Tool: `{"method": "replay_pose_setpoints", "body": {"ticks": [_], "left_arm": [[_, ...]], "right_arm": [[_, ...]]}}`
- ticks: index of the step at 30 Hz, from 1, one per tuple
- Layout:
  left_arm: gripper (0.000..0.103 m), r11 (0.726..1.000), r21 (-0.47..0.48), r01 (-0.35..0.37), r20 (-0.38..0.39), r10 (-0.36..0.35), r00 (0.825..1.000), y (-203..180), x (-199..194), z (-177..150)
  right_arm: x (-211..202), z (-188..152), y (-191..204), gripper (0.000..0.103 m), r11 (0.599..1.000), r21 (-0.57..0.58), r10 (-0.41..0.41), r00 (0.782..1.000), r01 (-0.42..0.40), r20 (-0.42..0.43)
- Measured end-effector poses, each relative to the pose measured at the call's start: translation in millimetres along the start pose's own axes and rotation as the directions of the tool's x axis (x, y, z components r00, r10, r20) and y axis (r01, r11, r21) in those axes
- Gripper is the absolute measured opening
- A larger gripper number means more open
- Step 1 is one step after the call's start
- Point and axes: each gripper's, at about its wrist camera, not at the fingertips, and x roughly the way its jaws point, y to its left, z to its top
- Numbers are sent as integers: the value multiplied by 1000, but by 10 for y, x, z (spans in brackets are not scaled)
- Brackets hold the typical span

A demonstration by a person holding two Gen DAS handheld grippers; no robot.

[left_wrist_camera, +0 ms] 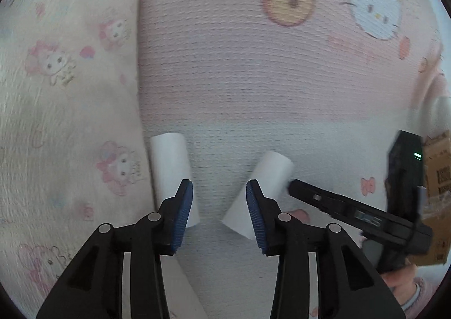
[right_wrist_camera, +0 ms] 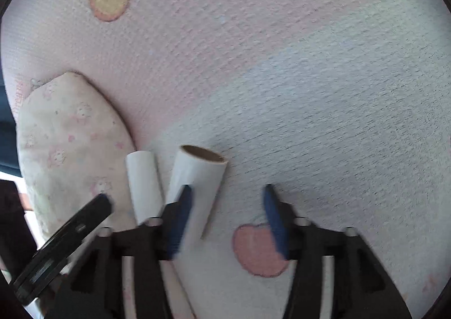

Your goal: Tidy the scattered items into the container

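two white rolls lie on a pink and pale-blue cartoon-print sheet (left_wrist_camera: 239, 70), both low in the frame of each view. in the left wrist view the left roll (left_wrist_camera: 172, 169) lies lengthwise just beside the edge of a cream printed pillow (left_wrist_camera: 64, 93) that fills the left side, and the right roll (left_wrist_camera: 260, 192) lies tilted, lower centre, near it but apart. the left gripper (left_wrist_camera: 219, 186) sits low centre with its blue-padded fingers apart and nothing between them; its left finger overlaps the left roll and its right finger overlaps the right roll, though contact cannot be told. the right gripper (left_wrist_camera: 290, 187) reaches in from the lower right, its tip just at the tilted roll's right side, and a cardboard box (left_wrist_camera: 437, 178) shows at the right edge behind it. in the right wrist view the right gripper (right_wrist_camera: 228, 187) is spread wide over bare sheet, empty, its left finger crossing the right roll (right_wrist_camera: 201, 175), whose brown cardboard core shows at the top end. the left roll (right_wrist_camera: 143, 180) lies just left of it, by the pillow (right_wrist_camera: 67, 138) at centre left. the left gripper (right_wrist_camera: 93, 209) enters at lower left; its opening cannot be judged here. motion blur softens both views.
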Motion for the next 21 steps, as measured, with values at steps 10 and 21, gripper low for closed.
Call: {"method": "replay_pose_setpoints", "body": {"ticks": [10, 21], "left_arm": [[43, 992, -120, -41, -64, 33, 997, 280, 375, 57], [41, 993, -13, -122, -61, 121, 991, -98, 510, 115]], "right_arm": [[249, -47, 371, 53, 998, -52, -33, 999, 32, -19], [229, 5, 461, 45, 995, -104, 5, 1000, -5, -8]]}}
